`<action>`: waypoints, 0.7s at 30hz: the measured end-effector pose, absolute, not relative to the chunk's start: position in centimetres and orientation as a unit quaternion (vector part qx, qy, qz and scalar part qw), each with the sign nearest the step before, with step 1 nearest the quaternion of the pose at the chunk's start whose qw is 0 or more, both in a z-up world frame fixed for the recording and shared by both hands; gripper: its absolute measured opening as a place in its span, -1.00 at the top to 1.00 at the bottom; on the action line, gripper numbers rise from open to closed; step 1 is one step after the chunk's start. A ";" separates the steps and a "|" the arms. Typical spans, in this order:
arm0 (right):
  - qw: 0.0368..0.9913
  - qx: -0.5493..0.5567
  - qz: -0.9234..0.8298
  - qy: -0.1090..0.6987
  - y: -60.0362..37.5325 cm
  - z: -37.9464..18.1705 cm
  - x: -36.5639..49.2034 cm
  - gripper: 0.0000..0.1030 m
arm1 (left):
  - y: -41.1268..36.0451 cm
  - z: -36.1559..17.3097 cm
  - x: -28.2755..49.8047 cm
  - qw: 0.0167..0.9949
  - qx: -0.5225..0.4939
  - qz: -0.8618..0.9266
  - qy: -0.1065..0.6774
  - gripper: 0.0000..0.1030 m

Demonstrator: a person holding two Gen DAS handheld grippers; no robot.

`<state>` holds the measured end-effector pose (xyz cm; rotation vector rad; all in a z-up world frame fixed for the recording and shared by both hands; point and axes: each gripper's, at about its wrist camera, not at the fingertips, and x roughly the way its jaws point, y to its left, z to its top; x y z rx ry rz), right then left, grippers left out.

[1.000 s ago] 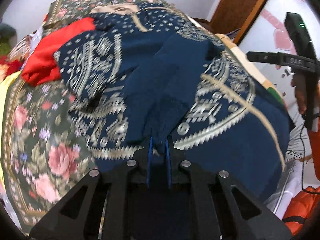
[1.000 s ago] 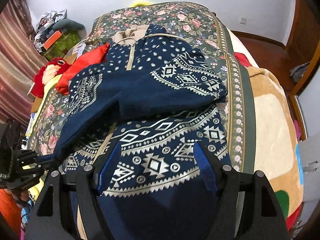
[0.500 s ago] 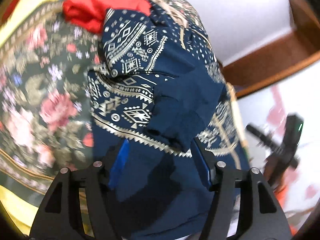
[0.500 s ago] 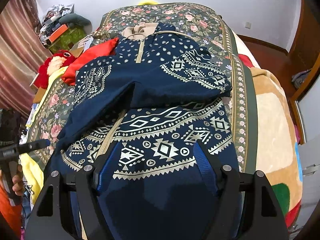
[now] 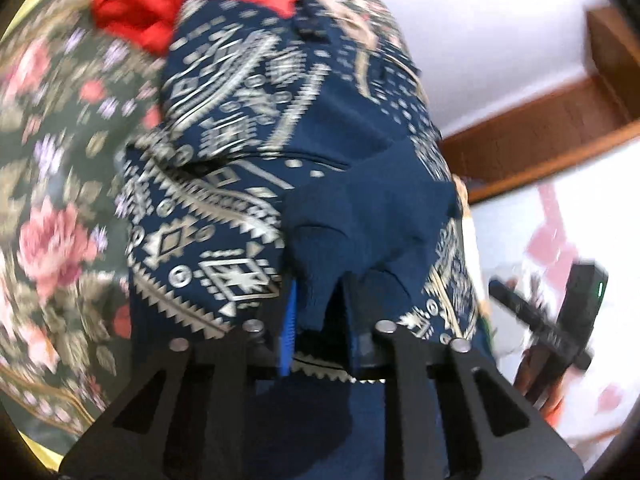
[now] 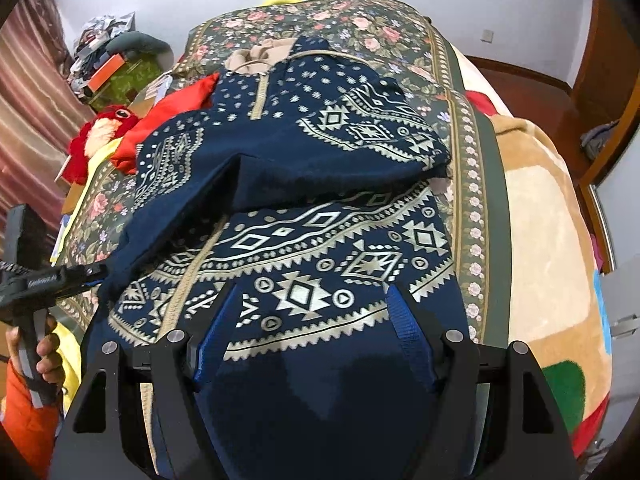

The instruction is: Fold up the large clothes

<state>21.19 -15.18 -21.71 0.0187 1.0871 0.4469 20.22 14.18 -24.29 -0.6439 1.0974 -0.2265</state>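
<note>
My left gripper (image 5: 318,308) is pinched on the plain navy cuff of the sleeve (image 5: 368,216); my right gripper (image 6: 308,340) stands wide, holding nothing, above the hem. The navy patterned hoodie (image 6: 320,240) lies zipper-up on the floral bedspread (image 6: 400,28), its other sleeve already laid across the chest. A red garment (image 6: 168,112) lies touching its far left shoulder.

Step in hand, as I judge it: carrying this sleeve over the body. To do it well, I lift the cuff only enough to clear the front, draw it across towards the zipper (image 6: 188,280), and lay it flat over the first sleeve without dragging the body panel askew. The free tool can pin the hem.

Writing: the side of the left tool, seen from the right wrist, bears pale lettering too small to read.
</note>
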 end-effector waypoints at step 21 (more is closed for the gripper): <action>0.855 0.028 0.189 0.482 -16.5 -19.2 25.7 -0.39 | 15.1 -4.4 27.4 0.934 -0.094 -0.074 0.336 0.94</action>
